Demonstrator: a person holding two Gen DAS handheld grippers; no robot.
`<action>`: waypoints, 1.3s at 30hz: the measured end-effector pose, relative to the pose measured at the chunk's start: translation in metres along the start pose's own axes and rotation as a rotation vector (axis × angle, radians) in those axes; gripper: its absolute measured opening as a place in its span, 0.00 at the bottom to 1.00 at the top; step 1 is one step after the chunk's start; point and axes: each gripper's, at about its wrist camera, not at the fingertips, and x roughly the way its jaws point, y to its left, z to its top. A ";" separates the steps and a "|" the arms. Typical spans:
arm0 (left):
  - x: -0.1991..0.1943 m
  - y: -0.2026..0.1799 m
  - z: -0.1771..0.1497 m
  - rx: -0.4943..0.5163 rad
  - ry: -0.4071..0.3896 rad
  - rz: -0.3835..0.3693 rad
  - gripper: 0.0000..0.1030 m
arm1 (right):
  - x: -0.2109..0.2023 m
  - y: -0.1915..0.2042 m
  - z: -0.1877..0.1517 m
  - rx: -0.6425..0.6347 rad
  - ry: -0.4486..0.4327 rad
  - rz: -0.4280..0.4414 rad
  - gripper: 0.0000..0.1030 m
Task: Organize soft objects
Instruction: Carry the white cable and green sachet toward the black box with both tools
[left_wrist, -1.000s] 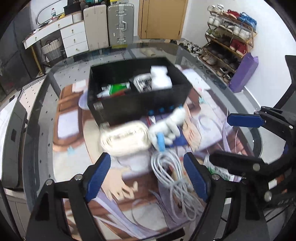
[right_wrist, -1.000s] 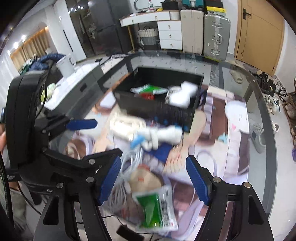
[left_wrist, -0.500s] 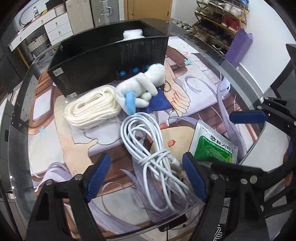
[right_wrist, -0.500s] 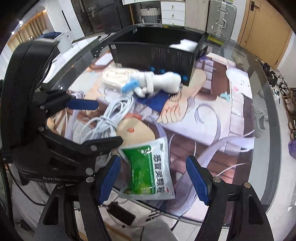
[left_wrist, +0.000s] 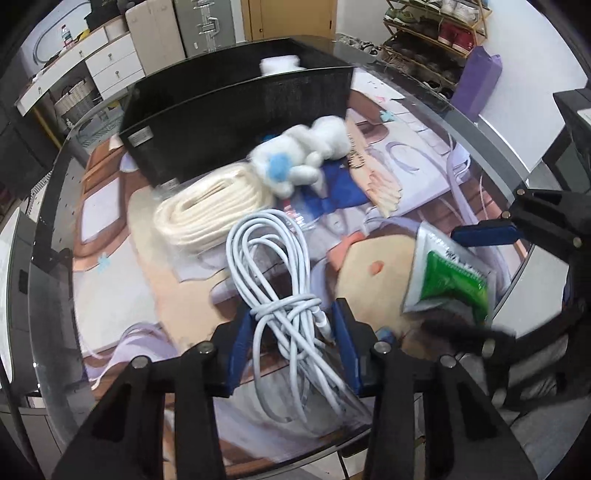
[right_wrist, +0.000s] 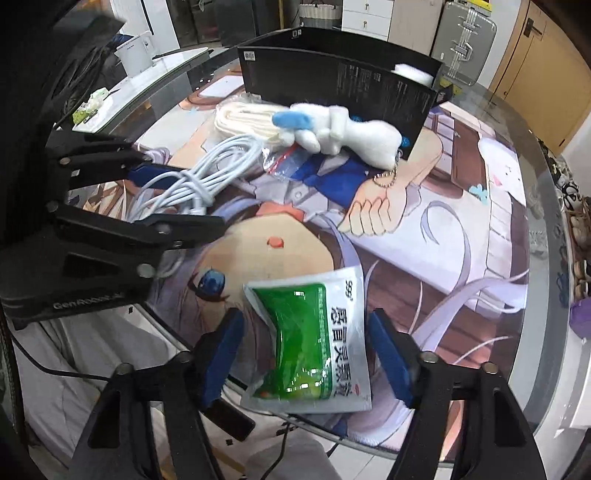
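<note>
My left gripper (left_wrist: 291, 343) is shut on the wrapped waist of a white coiled cable (left_wrist: 273, 266), which also shows in the right wrist view (right_wrist: 207, 173). My right gripper (right_wrist: 306, 354) has its blue pads on both edges of a green and silver medicine sachet (right_wrist: 317, 339), which looks squeezed and bowed; the sachet also shows in the left wrist view (left_wrist: 447, 280). A white plush toy with a blue ear (left_wrist: 306, 158) and a cream rope coil (left_wrist: 210, 210) lie in front of a black box (left_wrist: 236, 110).
The glass table carries a printed anime mat (right_wrist: 424, 229). Its near edge (left_wrist: 369, 435) is just below both grippers. A small clear zip bag (right_wrist: 284, 162) lies under the plush. Something white (left_wrist: 279, 64) sits in the box. Suitcases, drawers and a shoe rack stand behind.
Both grippers came down and forward and closed: the left jaws narrowed onto the cable bundle, the right jaws narrowed onto the sachet, which now bows.
</note>
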 end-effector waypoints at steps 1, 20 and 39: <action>-0.001 0.005 -0.003 -0.003 0.000 0.000 0.41 | 0.000 0.000 0.002 0.003 -0.002 0.000 0.54; 0.003 0.017 0.001 -0.035 -0.019 0.022 0.40 | -0.003 0.003 0.019 0.034 -0.040 0.018 0.39; -0.017 0.002 0.002 0.014 -0.054 0.021 0.33 | -0.018 0.005 0.018 0.040 -0.085 0.025 0.38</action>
